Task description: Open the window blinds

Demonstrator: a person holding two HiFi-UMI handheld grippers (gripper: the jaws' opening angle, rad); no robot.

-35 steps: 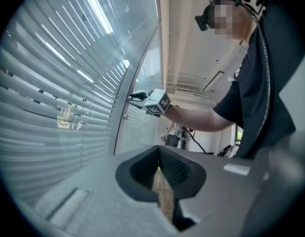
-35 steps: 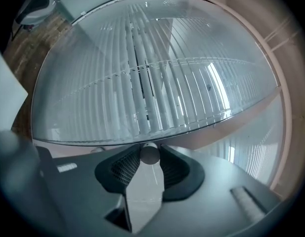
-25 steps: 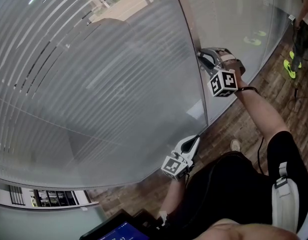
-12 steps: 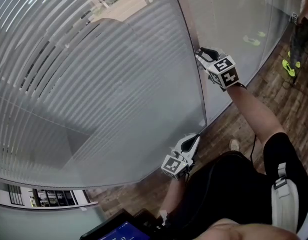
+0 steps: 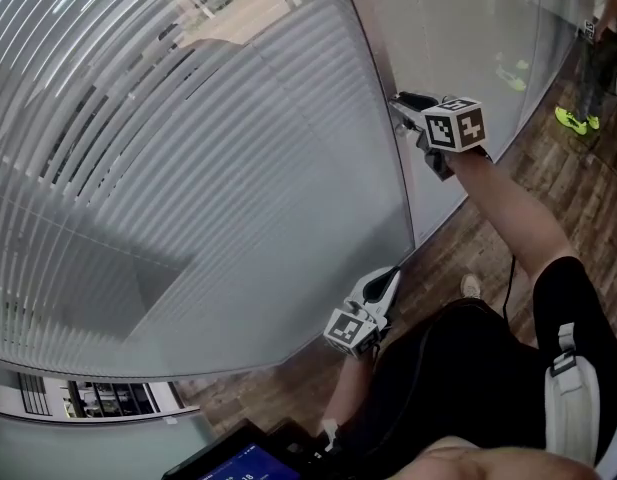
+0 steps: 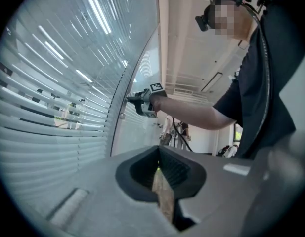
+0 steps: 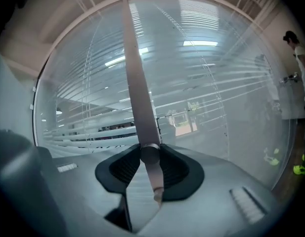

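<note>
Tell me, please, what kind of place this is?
Probably an office. A glass partition wall with slatted blinds behind the pane, a wood-look floor and long ceiling lights suggest it. The right tongs grip the knob on that wall.

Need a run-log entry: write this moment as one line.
right gripper: shut on knob | left gripper: shut, empty | blinds: slats partly open

the head view looks steeply down along the window blinds [image 5: 188, 188]. the left gripper view, lower down, looks across toward the right gripper [image 6: 131, 98]; the right gripper view looks close along the wand [image 7: 135, 73] at the same blinds.
</note>
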